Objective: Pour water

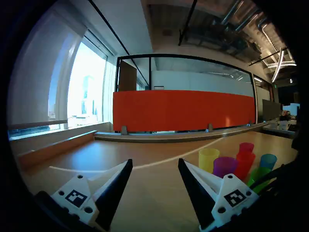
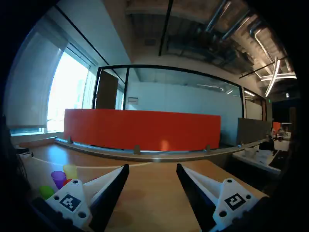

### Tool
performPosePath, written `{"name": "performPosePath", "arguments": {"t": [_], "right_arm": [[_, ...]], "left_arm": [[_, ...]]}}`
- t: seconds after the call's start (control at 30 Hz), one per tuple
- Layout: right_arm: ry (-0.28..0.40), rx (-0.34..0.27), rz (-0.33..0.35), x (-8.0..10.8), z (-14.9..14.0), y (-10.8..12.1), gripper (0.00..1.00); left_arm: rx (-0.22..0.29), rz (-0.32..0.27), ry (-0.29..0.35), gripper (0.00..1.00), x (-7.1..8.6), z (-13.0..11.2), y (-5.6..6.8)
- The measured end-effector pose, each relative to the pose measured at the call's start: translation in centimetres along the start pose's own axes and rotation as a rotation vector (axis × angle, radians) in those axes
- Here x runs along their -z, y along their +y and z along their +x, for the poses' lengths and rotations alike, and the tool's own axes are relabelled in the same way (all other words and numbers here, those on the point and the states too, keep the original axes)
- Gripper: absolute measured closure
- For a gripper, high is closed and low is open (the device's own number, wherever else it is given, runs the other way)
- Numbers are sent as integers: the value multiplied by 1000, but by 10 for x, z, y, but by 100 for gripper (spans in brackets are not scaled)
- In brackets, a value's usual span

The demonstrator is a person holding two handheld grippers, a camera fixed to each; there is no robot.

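Several coloured plastic cups stand grouped on the wooden table: a yellow cup [image 1: 207, 159], a purple cup [image 1: 224, 166], a red cup [image 1: 245, 163], a magenta cup [image 1: 246, 147], a blue cup [image 1: 268, 161] and a green cup [image 1: 258, 176]. My left gripper [image 1: 155, 174] is open with nothing between its fingers, the cups just to its right. My right gripper [image 2: 151, 178] is open and empty too. In the right gripper view the yellow cup [image 2: 70, 170], purple cup [image 2: 58, 178] and green cup [image 2: 46, 191] sit at the lower left, beside the left finger.
The wooden table [image 1: 154, 201] runs back to an orange divider panel [image 1: 181, 110] along its far edge. A bright window [image 1: 83, 92] is at the left. Another desk with items [image 2: 266, 152] stands at the right, across a gap.
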State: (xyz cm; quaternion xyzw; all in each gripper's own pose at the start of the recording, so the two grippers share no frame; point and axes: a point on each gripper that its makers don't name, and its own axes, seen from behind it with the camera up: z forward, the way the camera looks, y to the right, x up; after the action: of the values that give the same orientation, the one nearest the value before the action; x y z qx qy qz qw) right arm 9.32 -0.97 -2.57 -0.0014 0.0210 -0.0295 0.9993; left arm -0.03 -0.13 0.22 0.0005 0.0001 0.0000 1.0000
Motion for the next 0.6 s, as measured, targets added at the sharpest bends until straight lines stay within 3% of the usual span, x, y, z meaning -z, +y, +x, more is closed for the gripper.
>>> {"name": "performPosePath", "arguments": {"t": [0.3,0.6], "right_arm": [[45,29,-17,-1,-13,2,2],[73,-13,4,-4,-30,-2,1]], "left_arm": [[0,0,0,13,0,0,1],[0,0,0,13,-1,0,1]]}}
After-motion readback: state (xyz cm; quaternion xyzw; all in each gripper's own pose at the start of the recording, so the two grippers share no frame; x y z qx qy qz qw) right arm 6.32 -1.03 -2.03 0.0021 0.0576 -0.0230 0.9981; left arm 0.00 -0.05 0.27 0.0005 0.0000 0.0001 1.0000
